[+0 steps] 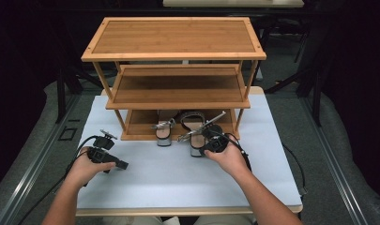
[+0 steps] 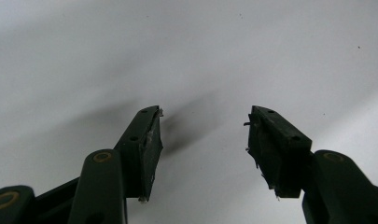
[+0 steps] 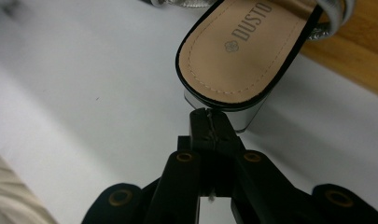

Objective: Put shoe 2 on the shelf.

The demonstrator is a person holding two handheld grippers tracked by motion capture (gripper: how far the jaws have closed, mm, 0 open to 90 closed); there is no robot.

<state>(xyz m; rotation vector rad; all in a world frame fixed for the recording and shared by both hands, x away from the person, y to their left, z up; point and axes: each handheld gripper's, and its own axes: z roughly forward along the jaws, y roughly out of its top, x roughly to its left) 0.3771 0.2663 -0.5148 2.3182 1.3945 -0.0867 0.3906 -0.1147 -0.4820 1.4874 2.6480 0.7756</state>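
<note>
Pressing your right gripper (image 3: 209, 122), jaws clenched and empty, against the heel of the right sandal (image 3: 245, 51), you are nudging it onto the rack's bottom shelf (image 1: 136, 127) at twelve o'clock. Left gripper (image 2: 203, 140) rests released. Next, push straight beside the left sandal (image 1: 163, 132).

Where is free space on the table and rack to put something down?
The top shelf and middle shelf are bare, as is the white table between both hands. Crowded: the bottom shelf's front edge, where two sandals sit by the right gripper.
</note>
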